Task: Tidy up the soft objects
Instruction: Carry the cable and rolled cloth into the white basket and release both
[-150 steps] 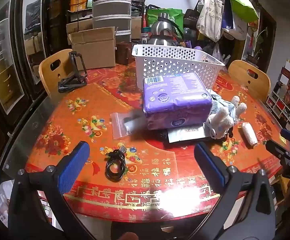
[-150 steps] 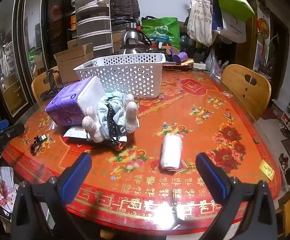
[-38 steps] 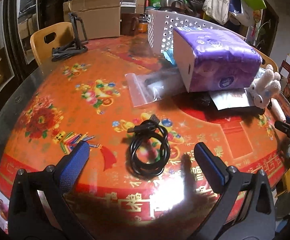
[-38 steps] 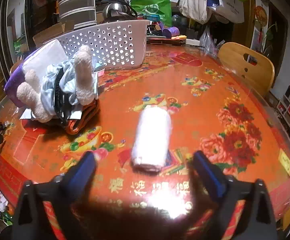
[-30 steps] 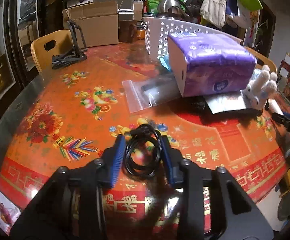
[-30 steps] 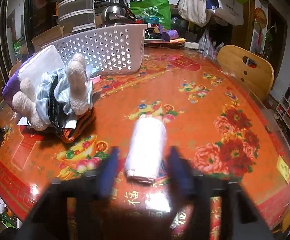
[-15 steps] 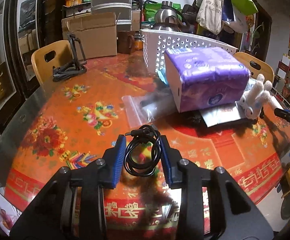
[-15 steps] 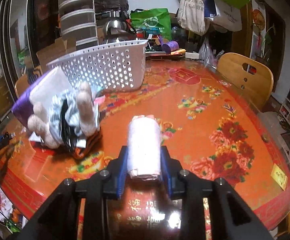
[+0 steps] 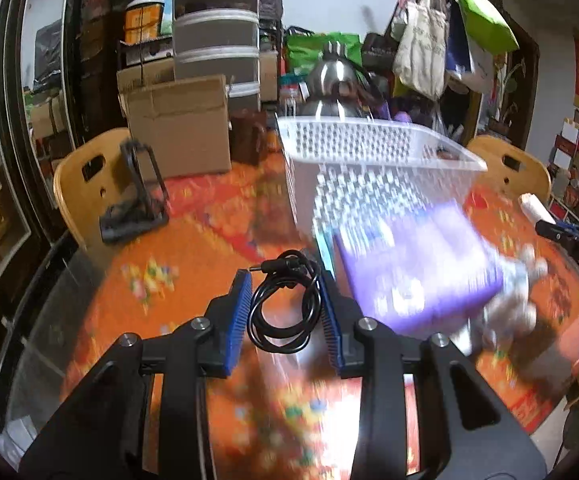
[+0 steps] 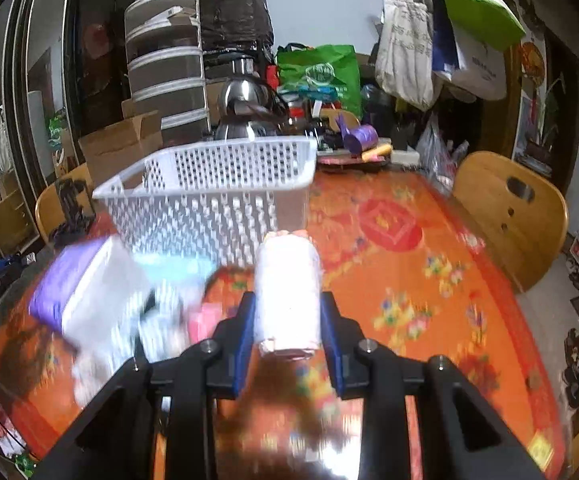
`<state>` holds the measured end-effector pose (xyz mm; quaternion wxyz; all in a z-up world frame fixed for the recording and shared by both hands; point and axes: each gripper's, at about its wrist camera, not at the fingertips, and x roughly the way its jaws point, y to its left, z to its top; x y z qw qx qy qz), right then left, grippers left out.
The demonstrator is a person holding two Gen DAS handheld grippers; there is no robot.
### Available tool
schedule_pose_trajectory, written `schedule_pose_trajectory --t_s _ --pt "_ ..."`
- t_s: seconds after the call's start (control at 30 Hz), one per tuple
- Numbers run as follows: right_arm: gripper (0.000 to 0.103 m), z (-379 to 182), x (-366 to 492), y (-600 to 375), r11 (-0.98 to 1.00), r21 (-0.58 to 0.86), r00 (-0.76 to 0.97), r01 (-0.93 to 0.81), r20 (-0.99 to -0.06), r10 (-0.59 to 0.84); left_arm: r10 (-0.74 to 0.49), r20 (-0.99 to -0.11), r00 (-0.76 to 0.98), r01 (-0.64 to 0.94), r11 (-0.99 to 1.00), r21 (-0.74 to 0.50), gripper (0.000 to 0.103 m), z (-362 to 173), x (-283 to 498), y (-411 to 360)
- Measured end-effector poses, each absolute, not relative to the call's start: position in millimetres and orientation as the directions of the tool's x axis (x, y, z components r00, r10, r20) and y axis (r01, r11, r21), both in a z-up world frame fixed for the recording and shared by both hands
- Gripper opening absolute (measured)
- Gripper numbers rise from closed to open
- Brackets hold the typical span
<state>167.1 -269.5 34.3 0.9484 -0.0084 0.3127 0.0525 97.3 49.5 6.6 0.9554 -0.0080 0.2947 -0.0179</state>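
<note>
Left hand-held gripper [image 9: 285,304]: closed onto a coiled black cable [image 9: 283,306], which is pinched between the two blue pads [image 9: 238,314] and carried clear above the desk [image 9: 149,276].
Right hand-held gripper [image 10: 288,314]: closed onto a white roll [image 10: 288,298], which is clamped upright-lengthwise between the blue pads [image 10: 245,328] with its far end pointed toward the basket; it is lifted off the desk.
White basket [image 10: 217,200]: seen standing on the desk beyond both grippers, its perforated wall turned toward the cameras; what lies inside cannot be made out.
Purple pack [image 9: 417,268]: seen lying on the desk just in front of the basket, blurred in both views.
Plush toy [image 9: 525,280]: a pale, blurred shape is seen beside the purple pack, on its right in the left wrist view; no detail can be told.
Right gripper in left view: its dark tip and the end of the white roll are seen at the right edge.
Surroundings: a cardboard box [image 9: 177,124], a steel kettle [image 10: 245,108] and wooden chairs [image 10: 509,212] are seen around the desk.
</note>
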Motion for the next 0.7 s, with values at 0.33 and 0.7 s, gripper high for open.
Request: schedule_pose_trajectory --t_s 0.33,0.7 --pt "0.030 87 278 -238 0.990 0.000 0.782 -0.144 -0.612 0.114 -0.088 -0.585 0.806 0.058 0.996 -0.070 0.031 92 221 46" --pt "0.030 66 367 -225 0.989 -0.044 0.691 -0.139 -0.720 0.065 -0.109 -0.715 0.690 0.039 0.993 -0.114 0.027 93 364 11"
